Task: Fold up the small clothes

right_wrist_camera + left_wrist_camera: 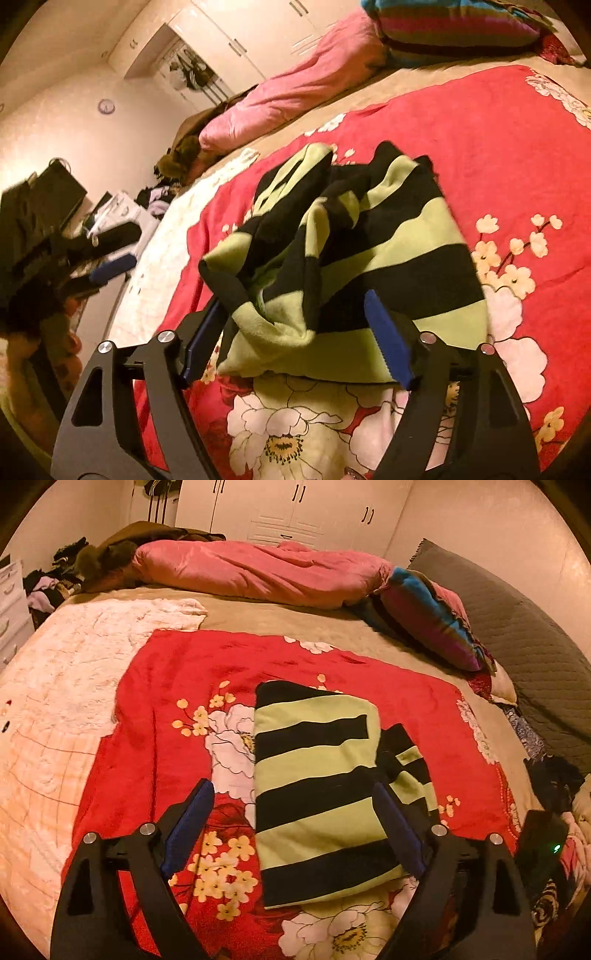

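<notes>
on the left of the red floral blanket (pixel 166 686) lies a cream quilted cover (pixel 74 686), a bare working margin and nothing to handle. the left gripper (pixel 295 805) hangs over the blanket with its jaws spread wide; its left blue pad is over bare red cloth, its right pad stands in front of the garment without pinching it, so it holds nothing.

near the middle of the blanket lies the striped top (pixel 317 786), green and black, folded into a tall panel with a sleeve or side flap poking out on its right. in the right wrist view the same striped top (pixel 369 240) looks rumpled along its near edge, layers heaped and a black cuff draped over toward the left pad. the right gripper (pixel 295 332) has its jaws apart around that bunched edge; the pads do not seem to press on it, though the cuff may be brushing one.

the fabric looks like fleece or soft knit: light, limp, a little grippy against the plush blanket, not fragile. it will sag and slide open unless taken through all layers at once. the best hold is probably at a corner or a folded edge, pinching deep, one gripper at each end of the same edge.
</notes>
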The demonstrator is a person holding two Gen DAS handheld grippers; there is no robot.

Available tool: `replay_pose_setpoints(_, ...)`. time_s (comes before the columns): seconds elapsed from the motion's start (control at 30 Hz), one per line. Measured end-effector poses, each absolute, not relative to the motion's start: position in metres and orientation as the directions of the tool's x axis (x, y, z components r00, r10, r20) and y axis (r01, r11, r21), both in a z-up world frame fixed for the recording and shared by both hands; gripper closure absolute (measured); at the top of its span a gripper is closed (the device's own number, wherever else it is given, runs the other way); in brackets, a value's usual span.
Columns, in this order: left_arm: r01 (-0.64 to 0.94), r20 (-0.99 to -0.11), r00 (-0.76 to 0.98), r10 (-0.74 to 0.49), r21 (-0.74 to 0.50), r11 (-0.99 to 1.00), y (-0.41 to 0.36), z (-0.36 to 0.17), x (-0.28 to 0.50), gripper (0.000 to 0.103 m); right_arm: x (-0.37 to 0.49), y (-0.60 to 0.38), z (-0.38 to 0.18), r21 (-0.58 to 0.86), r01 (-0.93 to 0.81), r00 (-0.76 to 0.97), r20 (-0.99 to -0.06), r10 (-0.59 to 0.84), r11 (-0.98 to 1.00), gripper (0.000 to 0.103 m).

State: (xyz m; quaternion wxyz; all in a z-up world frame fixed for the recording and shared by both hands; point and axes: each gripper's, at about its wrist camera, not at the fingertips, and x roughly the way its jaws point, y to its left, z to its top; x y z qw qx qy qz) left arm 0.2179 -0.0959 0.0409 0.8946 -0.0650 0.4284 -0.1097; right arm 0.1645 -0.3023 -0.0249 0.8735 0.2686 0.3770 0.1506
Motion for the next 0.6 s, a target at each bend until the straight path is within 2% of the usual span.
replay_pose_setpoints(0.27,0.122,-0.759,0.618,-0.207,-0.167,0.978,-0.09,0.031,0.215,0.016,0.167,-0.333,-0.018,0.628,-0.035,0.723,-0.521,0.454,0.777,0.02)
replay_pose_setpoints(0.6,0.134,-0.817,0.539,-0.205,-0.157,0.978,-0.096,-0.027,0.218,0.016,0.186,-0.338,-0.033,0.7,-0.057,0.644,-0.519,0.562,0.712,0.014)
